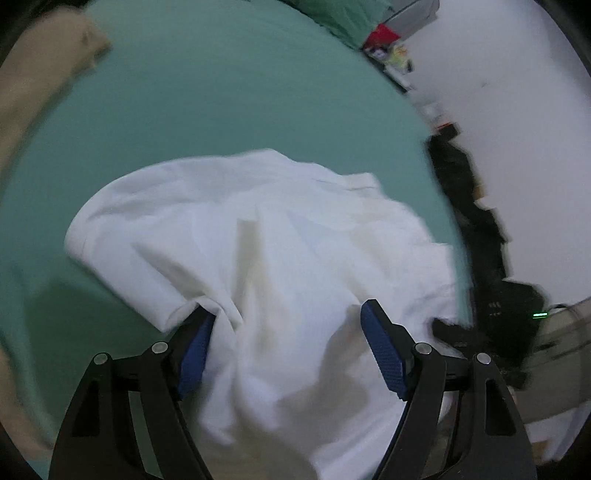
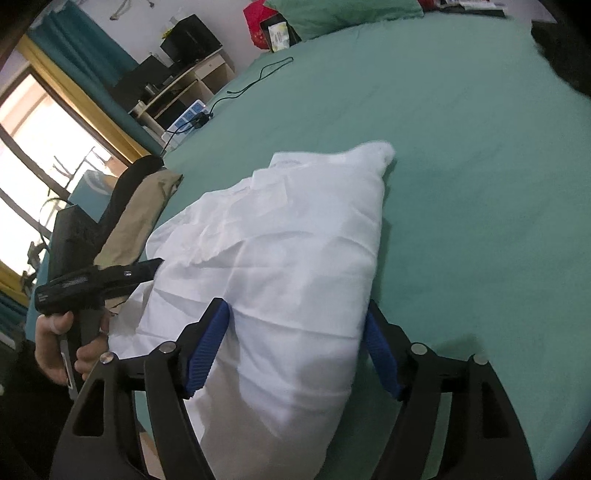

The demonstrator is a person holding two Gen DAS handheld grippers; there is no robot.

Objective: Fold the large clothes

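A large white garment (image 1: 258, 236) lies crumpled on the green bed sheet (image 1: 221, 92), its near part hanging over the bed's front edge. My left gripper (image 1: 286, 317) is open, its blue pads wide apart with white cloth lying between them. My right gripper (image 2: 295, 314) is also open and straddles the garment (image 2: 295, 236) near the bed edge. In the right wrist view the left gripper (image 2: 147, 266) shows from the side at the garment's left edge, held by a hand.
A beige garment (image 2: 136, 218) and a dark one lie at the bed's left edge. A green pillow (image 2: 343, 11) and red items sit at the far end. A cable (image 2: 258, 77) and power strip lie on the sheet. A desk and window are beyond.
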